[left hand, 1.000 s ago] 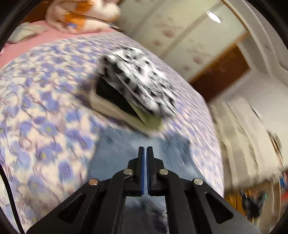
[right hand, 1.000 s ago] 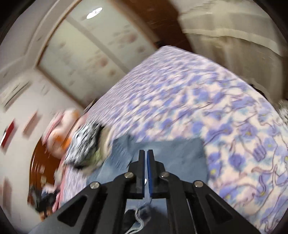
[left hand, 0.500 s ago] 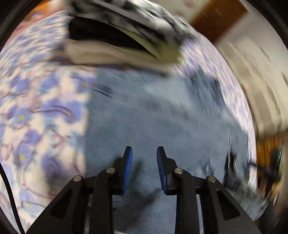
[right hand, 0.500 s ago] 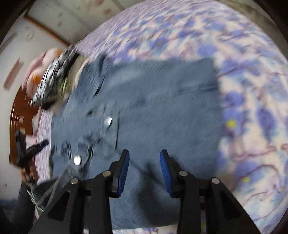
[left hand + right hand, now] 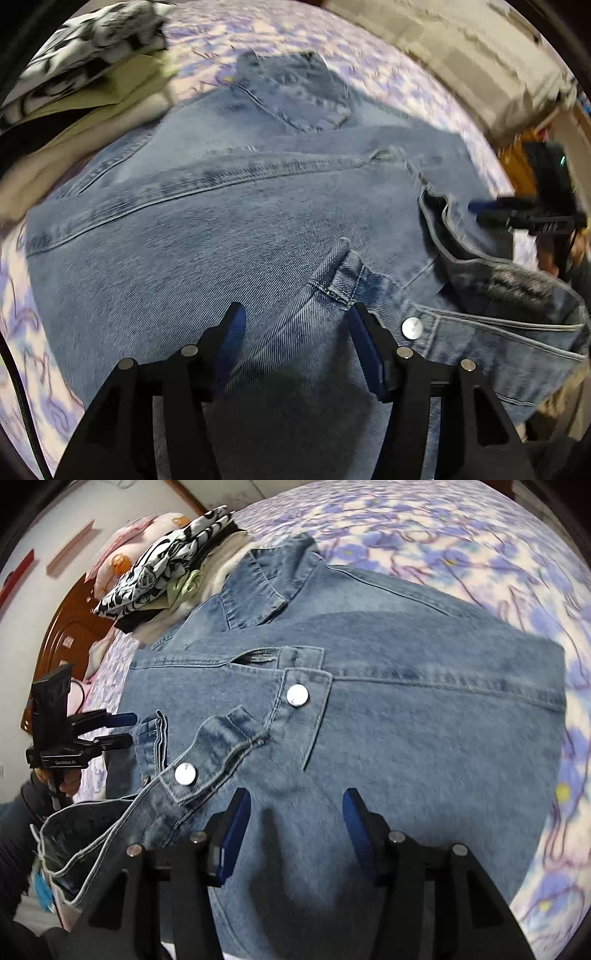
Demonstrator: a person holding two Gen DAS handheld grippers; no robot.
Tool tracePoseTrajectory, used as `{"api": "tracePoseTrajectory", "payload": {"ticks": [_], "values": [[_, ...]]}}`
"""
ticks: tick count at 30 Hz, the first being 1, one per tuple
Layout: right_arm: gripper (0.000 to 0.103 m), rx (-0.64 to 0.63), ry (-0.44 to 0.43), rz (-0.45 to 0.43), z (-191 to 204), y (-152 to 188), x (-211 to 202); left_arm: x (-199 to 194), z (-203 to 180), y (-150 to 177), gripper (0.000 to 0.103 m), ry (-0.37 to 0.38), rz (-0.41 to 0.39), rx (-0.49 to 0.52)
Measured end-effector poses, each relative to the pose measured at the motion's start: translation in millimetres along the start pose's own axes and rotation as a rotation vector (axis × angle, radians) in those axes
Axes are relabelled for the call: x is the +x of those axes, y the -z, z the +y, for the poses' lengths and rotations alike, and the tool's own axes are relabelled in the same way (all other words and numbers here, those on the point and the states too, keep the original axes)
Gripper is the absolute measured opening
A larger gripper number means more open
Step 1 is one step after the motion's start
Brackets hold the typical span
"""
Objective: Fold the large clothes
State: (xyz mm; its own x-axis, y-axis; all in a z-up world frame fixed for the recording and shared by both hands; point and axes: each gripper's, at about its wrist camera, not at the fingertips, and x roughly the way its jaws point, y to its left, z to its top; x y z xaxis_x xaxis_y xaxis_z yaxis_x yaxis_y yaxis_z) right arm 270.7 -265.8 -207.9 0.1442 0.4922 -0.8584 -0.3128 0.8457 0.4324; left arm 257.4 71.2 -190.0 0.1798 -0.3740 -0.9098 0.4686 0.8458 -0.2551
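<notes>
A blue denim jacket [image 5: 229, 221] lies spread on the flowered bed sheet [image 5: 461, 528], collar [image 5: 258, 587] at the far end. My left gripper [image 5: 295, 332] points down over a sleeve cuff with a metal button [image 5: 413, 328]. Its jaws are opening and the pads press on nothing. My right gripper [image 5: 295, 821] hovers over the jacket's front near two buttons [image 5: 297, 695]. Its jaws are opening too, with only flat denim beneath. Each gripper shows in the other's view: the right gripper [image 5: 480, 213] at the jacket's right edge, the left gripper [image 5: 131, 729] at its left edge.
A pile of folded clothes [image 5: 166, 565], topped by a black-and-white print, sits just beyond the collar. A brown wooden headboard [image 5: 62, 627] and pink pillows stand behind it. A beige curtain [image 5: 461, 55] hangs past the bed's far side.
Both grippers have tipped downward and sunk close to the jacket, which now fills both views. Both went from shut to open, wider than half a second ago.
</notes>
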Motion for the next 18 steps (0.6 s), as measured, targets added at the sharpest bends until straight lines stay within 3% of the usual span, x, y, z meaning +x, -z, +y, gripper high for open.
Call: {"api": "tracePoseTrajectory", "payload": {"ticks": [7, 12, 13, 15, 17, 18], "values": [[0.052, -0.092, -0.02, 0.067, 8, -9, 26, 16, -1, -9, 0.061, -0.001, 0.056, 0.062], [0.051, -0.134, 0.026, 0.085, 17, -10, 32, 23, -3, -12, 0.062, 0.007, 0.092, 0.087], [0.047, -0.134, 0.042, 0.087, 18, -10, 33, 24, -6, -12, 0.062, -0.003, 0.1, 0.101], [0.023, -0.136, 0.066, 0.098, 20, -8, 31, 26, -13, -10, 0.062, -0.019, 0.127, 0.142], [0.008, -0.147, 0.091, 0.104, 23, -4, 29, 27, -20, -8, 0.062, -0.026, 0.15, 0.179], [0.006, -0.153, 0.095, 0.105, 24, -2, 27, 27, -24, -6, 0.062, -0.027, 0.165, 0.198]]}}
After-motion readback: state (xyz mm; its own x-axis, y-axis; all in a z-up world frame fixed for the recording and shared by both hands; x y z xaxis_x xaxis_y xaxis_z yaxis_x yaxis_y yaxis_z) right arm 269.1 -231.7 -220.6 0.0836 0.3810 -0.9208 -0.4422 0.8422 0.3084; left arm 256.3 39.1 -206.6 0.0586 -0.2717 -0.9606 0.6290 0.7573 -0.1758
